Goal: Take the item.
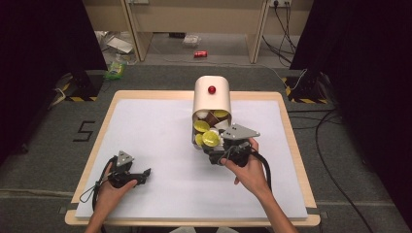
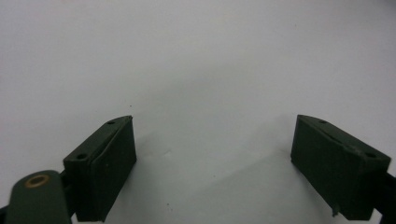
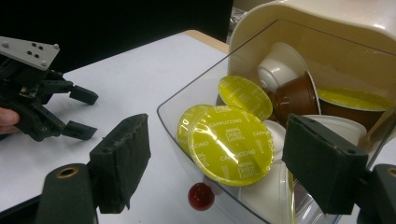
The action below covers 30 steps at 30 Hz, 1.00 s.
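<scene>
Both hand-held grippers are gaping wide and empty: left hand-held gripper low on the white bench, right hand-held gripper at the clear drawer of yellow-lidded capsules.

**My table and what sits on it**

My wooden-edged table carries a white sheet over nearly all its top. On the sheet's far middle lies a cream container, tipped over, coffee capsules in its clear drawer.
</scene>
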### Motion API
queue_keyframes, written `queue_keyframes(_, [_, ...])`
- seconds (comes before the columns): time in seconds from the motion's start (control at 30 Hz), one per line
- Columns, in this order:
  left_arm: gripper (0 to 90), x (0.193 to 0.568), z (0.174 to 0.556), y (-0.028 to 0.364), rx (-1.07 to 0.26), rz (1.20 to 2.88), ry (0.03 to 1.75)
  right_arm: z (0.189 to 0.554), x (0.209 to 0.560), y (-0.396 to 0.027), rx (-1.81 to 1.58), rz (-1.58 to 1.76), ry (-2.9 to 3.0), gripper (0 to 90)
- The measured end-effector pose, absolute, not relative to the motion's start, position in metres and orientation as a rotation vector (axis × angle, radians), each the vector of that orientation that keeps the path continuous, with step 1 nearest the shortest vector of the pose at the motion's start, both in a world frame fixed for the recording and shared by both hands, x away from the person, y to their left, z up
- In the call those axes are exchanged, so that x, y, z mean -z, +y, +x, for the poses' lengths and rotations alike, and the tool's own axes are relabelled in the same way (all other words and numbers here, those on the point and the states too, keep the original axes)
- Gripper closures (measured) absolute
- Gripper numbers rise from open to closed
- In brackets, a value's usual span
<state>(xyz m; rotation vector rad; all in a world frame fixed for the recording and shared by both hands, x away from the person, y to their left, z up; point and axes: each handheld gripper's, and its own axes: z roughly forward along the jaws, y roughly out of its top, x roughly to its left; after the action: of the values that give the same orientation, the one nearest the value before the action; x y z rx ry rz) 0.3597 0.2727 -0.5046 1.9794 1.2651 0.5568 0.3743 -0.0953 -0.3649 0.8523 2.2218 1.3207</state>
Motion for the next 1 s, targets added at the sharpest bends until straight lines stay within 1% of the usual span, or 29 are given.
queue_keyframes(0.47, [13.3, 0.505, 0.360, 0.273, -0.555, 1.978, 1.266, 0.385, 0.362, -0.092, -1.315, 0.888, 2.199, 26.2])
queue_keyframes(1.0, [13.3, 0.505, 0.360, 0.273, -0.555, 1.978, 1.266, 0.395, 0.369, -0.084, -1.270, 0.905, 2.224, 29.7])
